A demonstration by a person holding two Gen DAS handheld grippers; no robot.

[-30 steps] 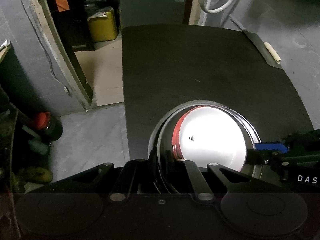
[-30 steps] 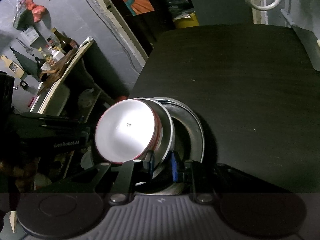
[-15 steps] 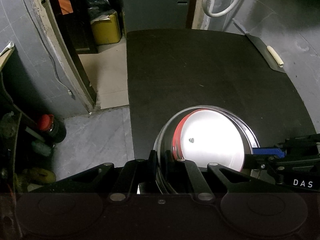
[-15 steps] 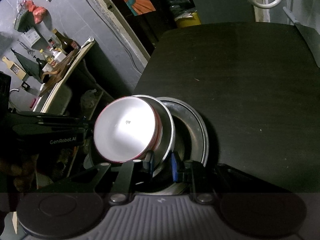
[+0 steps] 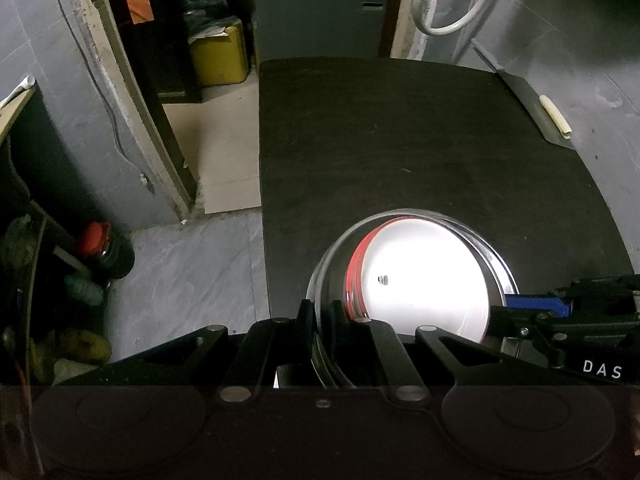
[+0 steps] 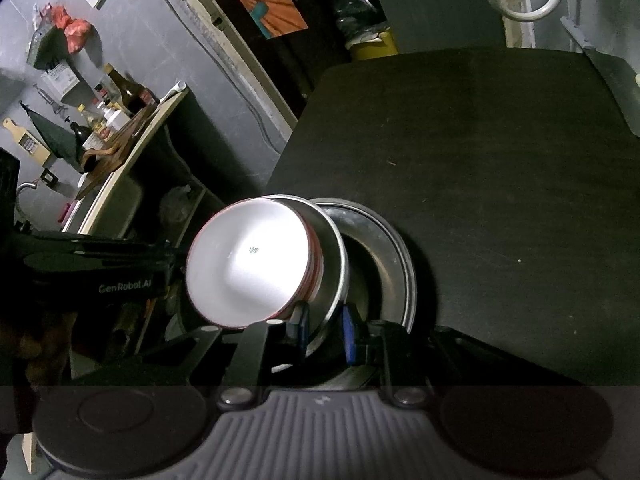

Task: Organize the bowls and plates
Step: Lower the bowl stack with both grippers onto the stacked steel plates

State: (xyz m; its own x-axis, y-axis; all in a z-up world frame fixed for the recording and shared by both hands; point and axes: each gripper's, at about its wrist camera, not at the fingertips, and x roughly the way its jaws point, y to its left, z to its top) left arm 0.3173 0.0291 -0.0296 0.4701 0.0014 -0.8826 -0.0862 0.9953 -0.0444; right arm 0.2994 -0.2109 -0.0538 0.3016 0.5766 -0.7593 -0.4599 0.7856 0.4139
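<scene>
A white bowl with a red rim is nested in a steel bowl, which rests in a wide steel plate at the near left corner of the black table. My left gripper is shut on the stack's left rim. My right gripper, with blue pads, is shut on the steel bowl's rim on the right side; it also shows in the left wrist view. The stack is tilted.
The table's left edge drops to a grey tiled floor. A yellow canister stands by a doorway beyond. A counter with bottles is to the left. A flat metal tool with a white handle lies at the table's far right edge.
Both grippers have kept their hold on the stack. The views have drawn back and up a little, so more of the table's far edge and the doorway shows.
</scene>
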